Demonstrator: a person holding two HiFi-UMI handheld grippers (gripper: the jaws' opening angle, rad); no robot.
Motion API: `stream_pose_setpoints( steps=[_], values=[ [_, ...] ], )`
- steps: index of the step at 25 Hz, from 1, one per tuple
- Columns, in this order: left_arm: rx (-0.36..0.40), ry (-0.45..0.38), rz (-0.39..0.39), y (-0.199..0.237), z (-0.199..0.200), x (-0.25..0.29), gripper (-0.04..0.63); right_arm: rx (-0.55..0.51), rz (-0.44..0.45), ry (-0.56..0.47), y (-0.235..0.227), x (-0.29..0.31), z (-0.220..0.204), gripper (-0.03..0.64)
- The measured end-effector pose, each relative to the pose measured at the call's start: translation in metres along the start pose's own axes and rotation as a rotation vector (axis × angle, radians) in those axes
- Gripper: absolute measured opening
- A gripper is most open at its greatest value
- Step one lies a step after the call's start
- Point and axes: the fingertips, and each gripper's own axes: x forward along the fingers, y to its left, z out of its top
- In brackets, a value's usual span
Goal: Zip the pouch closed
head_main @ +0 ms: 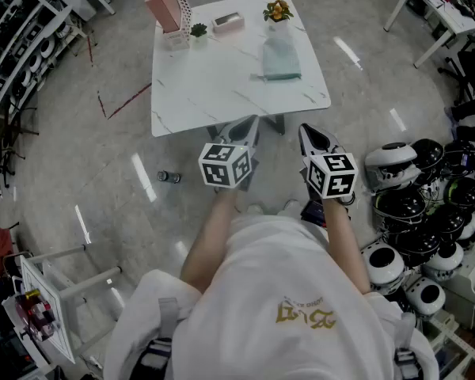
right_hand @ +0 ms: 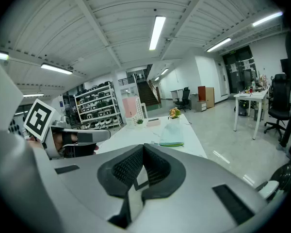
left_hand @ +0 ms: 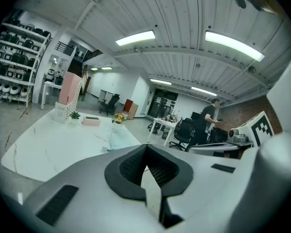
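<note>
A pale teal pouch (head_main: 281, 60) lies flat on the right part of the white marble table (head_main: 214, 85). It also shows in the left gripper view as the pouch (left_hand: 117, 140) and in the right gripper view as the pouch (right_hand: 171, 136). My left gripper (head_main: 250, 127) and right gripper (head_main: 307, 135) hover side by side just short of the table's near edge, well apart from the pouch. The left gripper (left_hand: 146, 168) has its jaws shut on nothing, and so does the right gripper (right_hand: 144, 169).
At the table's far edge stand a pink holder (head_main: 165, 5), a small plant (head_main: 199, 30), a pink box (head_main: 226, 24) and flowers (head_main: 278, 11). Helmets (head_main: 419, 212) are piled on the floor at right. Shelves (head_main: 16, 38) line the left; a person (left_hand: 211, 115) stands far off.
</note>
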Motion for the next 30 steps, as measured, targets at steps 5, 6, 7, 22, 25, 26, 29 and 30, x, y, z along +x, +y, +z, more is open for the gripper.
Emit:
stream_pose_setpoints(
  steps=[5,6,7,22,25,26,29,30],
  values=[
    [-0.019,0.007,0.031,-0.009,0.001,0.011,0.018,-0.014,0.023,0.010,-0.016,-0.004,0.008,0.012],
    [-0.019,0.009,0.039,-0.010,0.001,0.013,0.018,-0.019,0.030,0.012,-0.019,-0.004,0.009,0.012],
    [-0.020,0.011,0.048,-0.011,0.001,0.015,0.018,-0.022,0.038,0.015,-0.022,-0.004,0.010,0.012],
    [-0.015,0.024,0.183,-0.015,-0.014,0.036,0.245,0.017,0.096,0.069,-0.062,0.007,-0.004,0.184],
    [-0.013,0.052,0.181,-0.009,-0.019,0.041,0.235,0.032,0.095,0.083,-0.064,0.014,-0.011,0.186],
    [-0.015,0.056,0.183,-0.005,-0.020,0.042,0.226,0.032,0.090,0.080,-0.065,0.018,-0.010,0.182],
    [-0.019,0.053,0.185,0.014,-0.014,0.050,0.212,0.022,0.071,0.070,-0.069,0.037,-0.003,0.172],
    [-0.019,0.054,0.181,0.021,-0.011,0.055,0.210,0.023,0.065,0.072,-0.069,0.045,-0.002,0.172]
  ],
)
